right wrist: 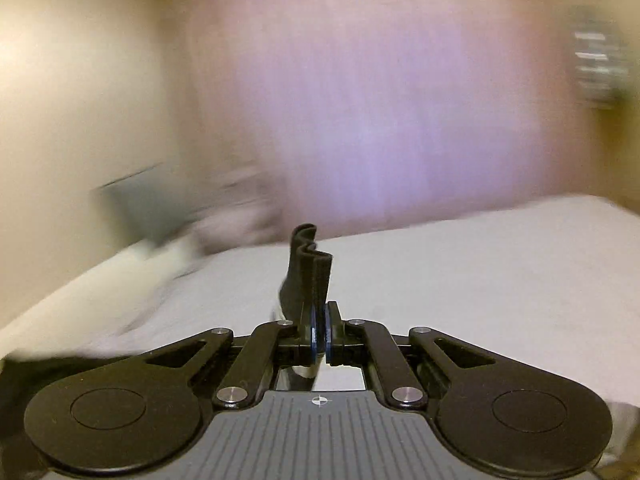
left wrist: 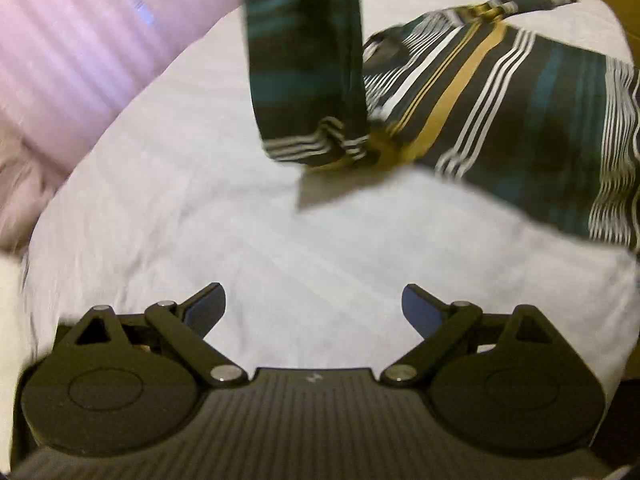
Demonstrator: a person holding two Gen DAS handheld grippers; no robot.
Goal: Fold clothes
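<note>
A dark striped garment (left wrist: 500, 120) with teal, white and mustard bands hangs above the white bed sheet (left wrist: 240, 248). One part (left wrist: 304, 72) hangs down from the top of the left wrist view; the rest spreads to the right. My left gripper (left wrist: 314, 312) is open and empty, low over the sheet, short of the garment. My right gripper (right wrist: 320, 332) is shut on a bunched dark edge of the garment (right wrist: 308, 268), which sticks up between the pads. The right wrist view is blurred.
A pink curtain (left wrist: 80, 40) hangs at the left beyond the bed, and shows blurred in the right wrist view (right wrist: 380, 100). A cream wall (right wrist: 72, 100) is on the left there. The white sheet (right wrist: 460, 280) spreads ahead of the right gripper.
</note>
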